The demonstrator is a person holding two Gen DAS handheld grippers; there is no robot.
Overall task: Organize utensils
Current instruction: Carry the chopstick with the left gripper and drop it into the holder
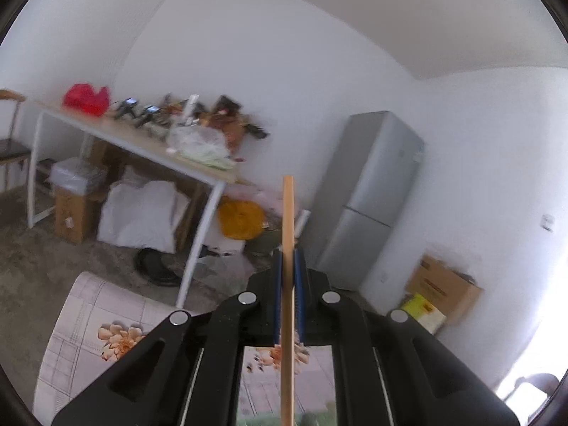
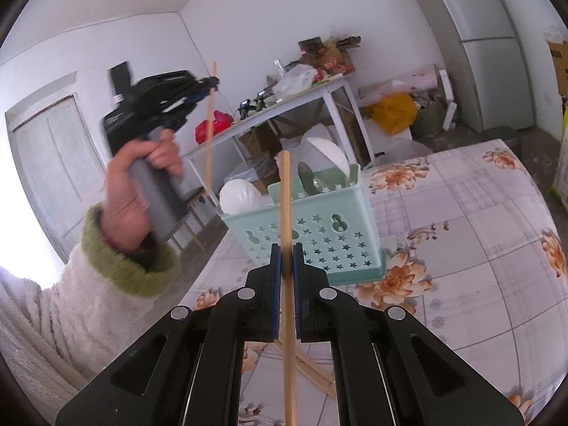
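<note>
So both grippers are each clamping a wooden chopstick right now. The right gripper (image 2: 287, 255) is pinching its chopstick (image 2: 284, 191) partway along the shaft, jaws squeezed together on it, with the stick pointing up and away toward the teal utensil basket (image 2: 319, 234) sitting on the flowery desk (image 2: 479, 266). The left gripper (image 2: 207, 87) is being held up high in the person's hand (image 2: 138, 184), well apart from the basket, and its own chopstick (image 2: 210, 124) is hanging through the closed jaws, sticking out above and below. From the left wrist view that same stick (image 1: 288, 213) is running straight up between the blue pads (image 1: 277, 301).

Handling-wise, I'm guessing these are super light and stiff, but thin, smooth and round, so they're likely to swivel in the pads if gripped off-centre. Taking hold near the middle seems safest for dropping them in tip first.

The basket is already holding white spoons (image 2: 328, 154) and some greenish pieces I'm not able to identify. A few more wooden sticks (image 2: 312, 365) are lying on the desk under the right gripper, mostly hidden by it, so no count from me. The left gripper is blurry, and the lower ends of both held sticks are getting cut off.
</note>
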